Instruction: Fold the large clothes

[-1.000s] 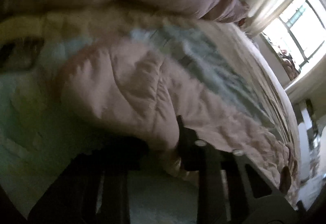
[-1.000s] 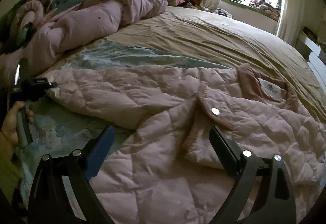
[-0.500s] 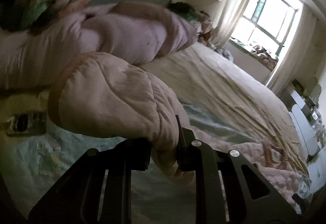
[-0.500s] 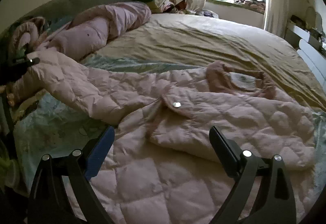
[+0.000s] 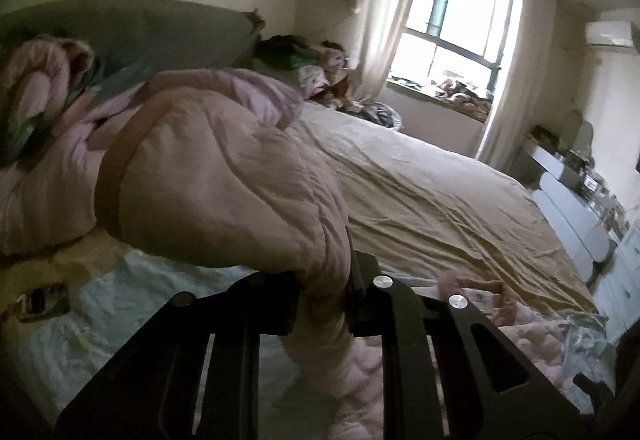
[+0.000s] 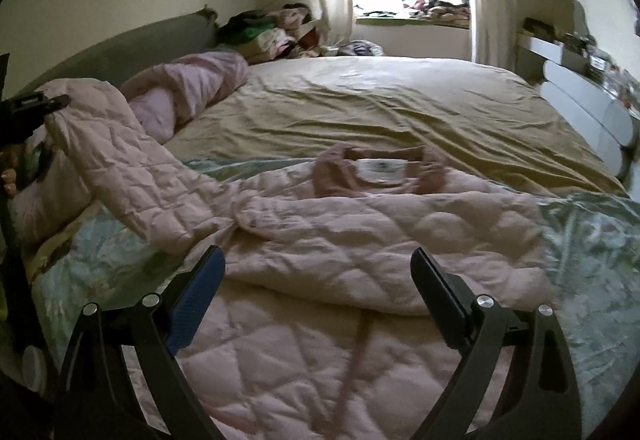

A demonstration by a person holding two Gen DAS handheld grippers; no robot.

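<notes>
Sleeve (image 5: pixel 224 180) of pink quilted coat (image 6: pixel 360 240) pinched in left claw (image 5: pixel 322 304), lifted; right claw (image 6: pixel 316 292) wide above coat body.

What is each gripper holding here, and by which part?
Left gripper pinches the pink jacket by its sleeve, near the cuff. Right gripper is open, holding nothing.

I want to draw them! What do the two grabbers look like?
Both are black frames with slots cut in them and shiny silver screws. The right gripper has two long fingers; one wears a ribbed blue pad, the other is plain black. The left gripper has chunky black fingers.
</notes>
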